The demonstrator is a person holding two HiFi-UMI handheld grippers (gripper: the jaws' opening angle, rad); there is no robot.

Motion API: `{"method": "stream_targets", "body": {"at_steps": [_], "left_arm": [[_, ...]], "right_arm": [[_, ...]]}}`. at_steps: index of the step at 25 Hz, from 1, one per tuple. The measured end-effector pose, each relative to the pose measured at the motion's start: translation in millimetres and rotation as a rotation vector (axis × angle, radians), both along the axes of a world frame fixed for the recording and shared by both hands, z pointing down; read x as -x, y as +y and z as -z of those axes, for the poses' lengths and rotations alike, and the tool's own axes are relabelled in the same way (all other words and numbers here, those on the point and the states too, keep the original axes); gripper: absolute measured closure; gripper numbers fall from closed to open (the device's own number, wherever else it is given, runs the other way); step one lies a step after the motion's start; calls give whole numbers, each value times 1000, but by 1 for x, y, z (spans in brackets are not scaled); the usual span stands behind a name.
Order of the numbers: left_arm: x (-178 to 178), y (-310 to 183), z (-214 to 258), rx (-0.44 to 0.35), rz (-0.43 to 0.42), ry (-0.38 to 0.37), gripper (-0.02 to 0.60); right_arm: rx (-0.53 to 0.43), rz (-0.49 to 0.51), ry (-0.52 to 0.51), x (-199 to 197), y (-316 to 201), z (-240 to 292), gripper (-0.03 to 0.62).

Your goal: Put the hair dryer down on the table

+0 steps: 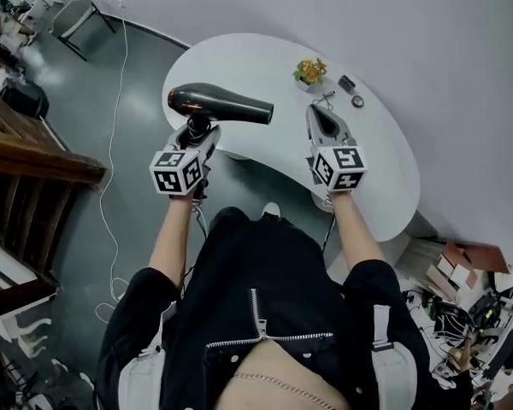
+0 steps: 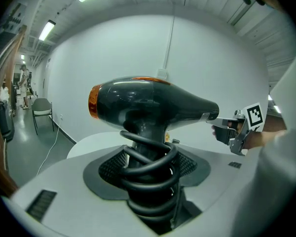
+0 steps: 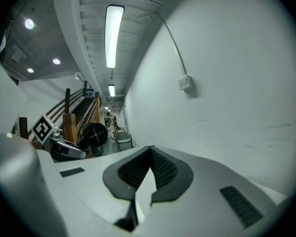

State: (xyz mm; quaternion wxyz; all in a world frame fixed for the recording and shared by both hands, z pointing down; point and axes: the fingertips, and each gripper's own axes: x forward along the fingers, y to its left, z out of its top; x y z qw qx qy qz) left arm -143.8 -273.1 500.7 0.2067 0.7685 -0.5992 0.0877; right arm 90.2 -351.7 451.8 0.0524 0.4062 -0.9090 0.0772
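A black hair dryer [image 1: 218, 105] with an orange rear ring hangs level over the near left edge of the white curved table [image 1: 385, 169], its nozzle pointing right. My left gripper [image 1: 194, 135] is shut on its handle from below. In the left gripper view the hair dryer [image 2: 148, 105] fills the middle, and its black cord [image 2: 148, 169] is coiled round the handle between the jaws. My right gripper [image 1: 323, 120] hovers over the table to the right of the nozzle, apart from it. Its jaws meet at the tips [image 3: 149, 149] with nothing between them.
A small flower pot [image 1: 309, 72] and two small dark items [image 1: 351, 90] sit at the table's far side by the wall. A chair [image 1: 75, 15] stands far left, wooden stairs [image 1: 26, 156] to the left, and a cable [image 1: 113, 169] runs across the floor.
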Motion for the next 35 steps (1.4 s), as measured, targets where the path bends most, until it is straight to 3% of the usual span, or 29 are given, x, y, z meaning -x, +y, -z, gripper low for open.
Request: {"method": "stream_targets", "body": {"at_steps": [15, 24, 35], "left_arm": [[30, -115, -4, 11, -60, 11, 314], [37, -156, -54, 112, -120, 24, 314], [48, -192, -126, 267, -172, -54, 314]], "right_arm": [[8, -69, 9, 21, -89, 5, 589], [75, -136, 67, 17, -104, -24, 589], [140, -212, 94, 13, -112, -49, 589]]}}
